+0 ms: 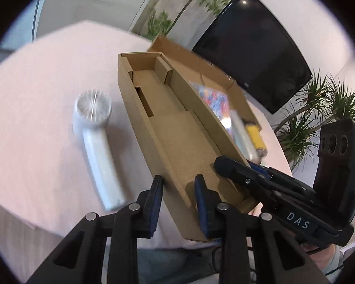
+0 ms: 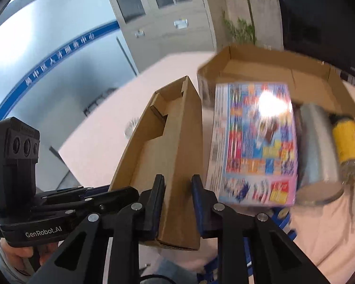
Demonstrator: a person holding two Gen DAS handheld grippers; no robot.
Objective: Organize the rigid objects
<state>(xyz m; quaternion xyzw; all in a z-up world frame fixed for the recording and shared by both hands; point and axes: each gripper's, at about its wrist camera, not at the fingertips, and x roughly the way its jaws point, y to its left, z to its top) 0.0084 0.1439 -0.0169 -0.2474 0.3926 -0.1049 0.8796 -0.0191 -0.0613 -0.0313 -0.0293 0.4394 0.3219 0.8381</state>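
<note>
A long narrow open cardboard box (image 1: pixel 168 123) with a cardboard insert is held up off the pink table, tilted. My left gripper (image 1: pixel 178 201) is shut on its left wall at the near end. My right gripper (image 2: pixel 178 203) is shut on its right wall (image 2: pixel 184 142); it also shows in the left wrist view (image 1: pixel 243 177). A white handheld fan (image 1: pixel 94 142) lies on the table left of the box. Behind stands a bigger open carton (image 2: pixel 284 71) holding a colourful flat box (image 2: pixel 255 142), a clear-wrapped roll (image 2: pixel 317 151) and a yellow cylinder (image 2: pixel 348 142).
The round pink table (image 1: pixel 35 94) ends close to me at the left. A black screen (image 1: pixel 255 47) and potted plants (image 1: pixel 319 108) stand behind the carton. Grey cabinets (image 2: pixel 158 11) line the far wall.
</note>
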